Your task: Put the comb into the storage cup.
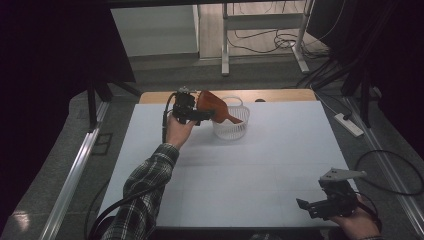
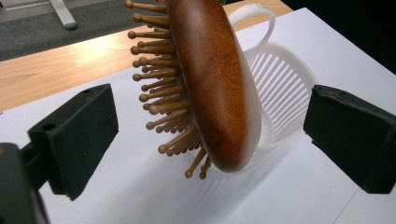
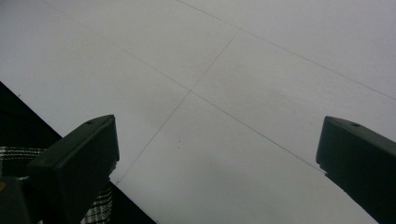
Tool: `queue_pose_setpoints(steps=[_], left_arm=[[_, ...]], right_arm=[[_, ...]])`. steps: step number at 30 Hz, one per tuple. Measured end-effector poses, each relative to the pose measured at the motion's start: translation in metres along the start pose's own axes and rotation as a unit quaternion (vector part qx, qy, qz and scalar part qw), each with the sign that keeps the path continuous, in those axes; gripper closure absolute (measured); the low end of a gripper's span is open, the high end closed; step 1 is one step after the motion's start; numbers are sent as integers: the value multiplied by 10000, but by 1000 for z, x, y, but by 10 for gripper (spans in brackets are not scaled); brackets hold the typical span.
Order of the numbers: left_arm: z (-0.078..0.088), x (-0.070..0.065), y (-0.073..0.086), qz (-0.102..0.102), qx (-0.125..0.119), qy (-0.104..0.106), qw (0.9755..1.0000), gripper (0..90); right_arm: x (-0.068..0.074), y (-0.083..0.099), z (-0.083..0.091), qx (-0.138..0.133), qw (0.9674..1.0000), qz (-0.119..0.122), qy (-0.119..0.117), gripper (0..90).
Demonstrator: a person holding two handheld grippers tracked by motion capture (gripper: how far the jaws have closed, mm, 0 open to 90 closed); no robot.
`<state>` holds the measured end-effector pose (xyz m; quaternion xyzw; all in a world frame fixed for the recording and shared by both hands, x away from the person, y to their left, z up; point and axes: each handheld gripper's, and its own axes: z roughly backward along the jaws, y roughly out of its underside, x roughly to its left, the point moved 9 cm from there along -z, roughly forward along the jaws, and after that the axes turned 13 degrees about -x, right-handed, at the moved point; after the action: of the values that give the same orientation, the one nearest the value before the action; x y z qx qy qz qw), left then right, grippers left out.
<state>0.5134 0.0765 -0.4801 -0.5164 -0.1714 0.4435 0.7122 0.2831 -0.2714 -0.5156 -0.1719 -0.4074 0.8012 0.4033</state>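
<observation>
- Tabletop (image 1: 280, 165): white, bare, no writing or brand legible anywhere.
- White slotted basket (image 1: 235, 127): light, liable to tip under leaning weight.
- Wooden hairbrush (image 2: 212, 79): propped on basket rim, handle inside; could topple out.
- Left gripper (image 2: 210, 140): jaws wide, clear of brush.
- Right gripper (image 1: 325, 205): jaws wide, empty.

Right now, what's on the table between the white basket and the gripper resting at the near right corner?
Nothing: in the high view, only bare white table stretches between the basket and the right gripper.

No readable text or labels anywhere.
</observation>
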Motion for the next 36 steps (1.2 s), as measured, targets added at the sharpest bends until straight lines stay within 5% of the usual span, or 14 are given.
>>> queue_pose_setpoints(steps=[18, 36], left_arm=[[11, -3, -1, -638, 74, -161, 9978, 11], [26, -7, -1, -668, 34, -11, 9978, 7]], right_arm=[[-1, -1, 1, -34, 10000, 0, 32, 0], [-3, -3, 2, -146, 9998, -19, 150, 0]])
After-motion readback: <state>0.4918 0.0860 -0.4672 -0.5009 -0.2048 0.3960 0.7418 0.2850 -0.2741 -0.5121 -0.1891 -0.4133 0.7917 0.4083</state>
